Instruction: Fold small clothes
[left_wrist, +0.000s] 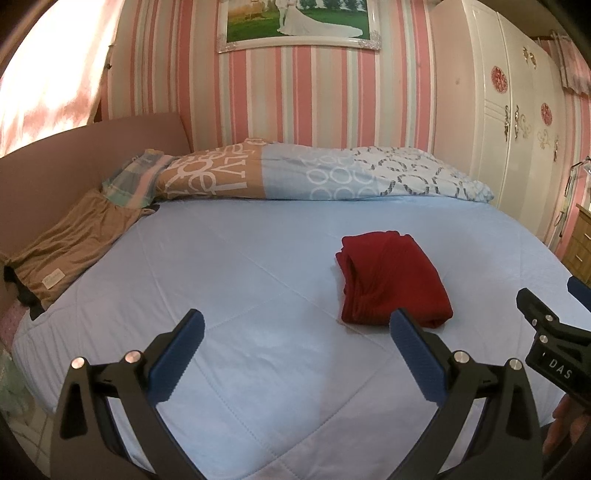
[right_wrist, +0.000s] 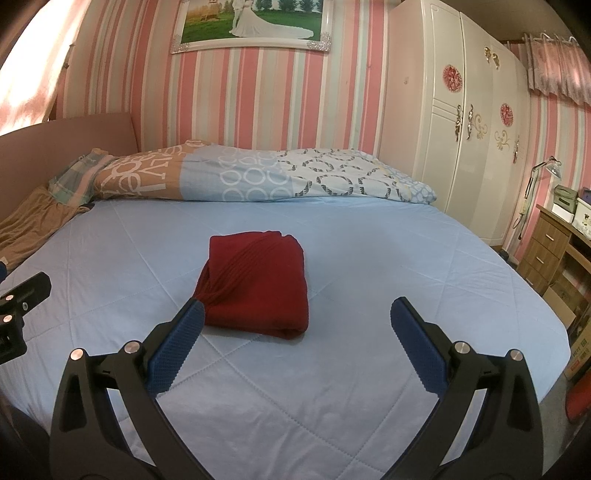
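A folded dark red garment (left_wrist: 393, 278) lies on the light blue bedspread (left_wrist: 240, 280); it also shows in the right wrist view (right_wrist: 255, 284). My left gripper (left_wrist: 297, 326) is open and empty, hovering above the bed just short and left of the garment. My right gripper (right_wrist: 297, 315) is open and empty, hovering just in front of the garment's near right corner. The right gripper's tip shows at the right edge of the left wrist view (left_wrist: 535, 314); the left gripper's tip shows at the left edge of the right wrist view (right_wrist: 26, 291).
A rolled patterned duvet (left_wrist: 314, 173) lies along the far side of the bed. A brown garment (left_wrist: 70, 251) and a plaid pillow (left_wrist: 133, 181) lie by the headboard at left. A white wardrobe (right_wrist: 461, 129) and wooden drawers (right_wrist: 546, 251) stand at right.
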